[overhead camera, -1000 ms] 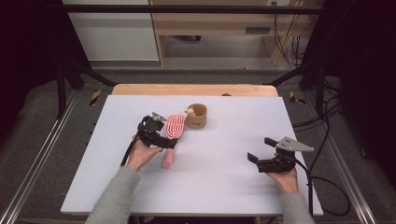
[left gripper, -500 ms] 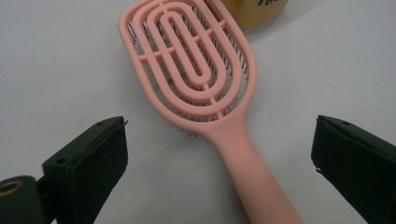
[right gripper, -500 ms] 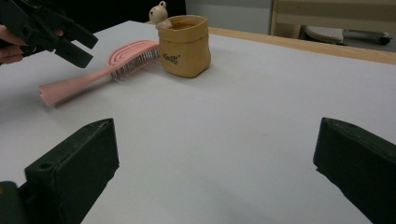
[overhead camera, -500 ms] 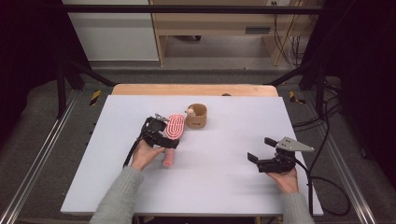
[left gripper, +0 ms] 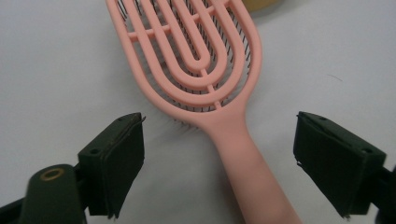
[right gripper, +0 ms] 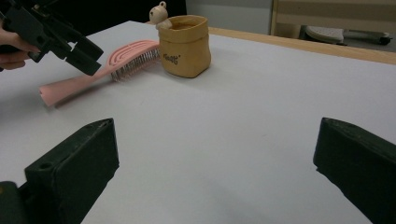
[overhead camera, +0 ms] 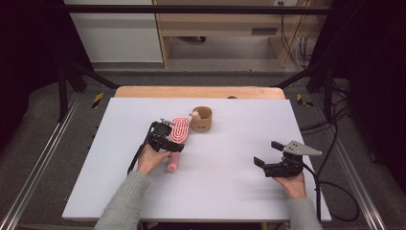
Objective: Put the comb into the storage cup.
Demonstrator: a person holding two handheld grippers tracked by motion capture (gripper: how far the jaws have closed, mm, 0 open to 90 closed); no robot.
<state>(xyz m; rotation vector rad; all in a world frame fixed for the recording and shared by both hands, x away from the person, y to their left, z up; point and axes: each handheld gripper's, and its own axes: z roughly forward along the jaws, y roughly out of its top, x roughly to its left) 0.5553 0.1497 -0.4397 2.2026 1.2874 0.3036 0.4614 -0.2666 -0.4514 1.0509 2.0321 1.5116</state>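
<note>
A pink vented hairbrush [overhead camera: 179,128] lies bristles down on the white table [overhead camera: 225,196], its handle toward the person. My left gripper [overhead camera: 167,143] hovers over the handle. In the left gripper view my left gripper [left gripper: 219,122] stands open, one jaw on each side of the hairbrush [left gripper: 191,51] neck, touching nothing. My right gripper [overhead camera: 267,153] is open near the table's right front, nothing between its jaws. In the right gripper view my right gripper [right gripper: 215,128] faces the hairbrush [right gripper: 98,72] and my left gripper [right gripper: 56,35] far off.
A small tan pouch [overhead camera: 202,119] stands upright just right of the brush head, with a small toy figure [right gripper: 160,11] at its rim. A wooden strip [overhead camera: 201,92] runs along the table's far edge. Metal rails flank the table.
My left gripper has shifted a little to the right, over the brush handle. The right gripper and the brush have not moved.
</note>
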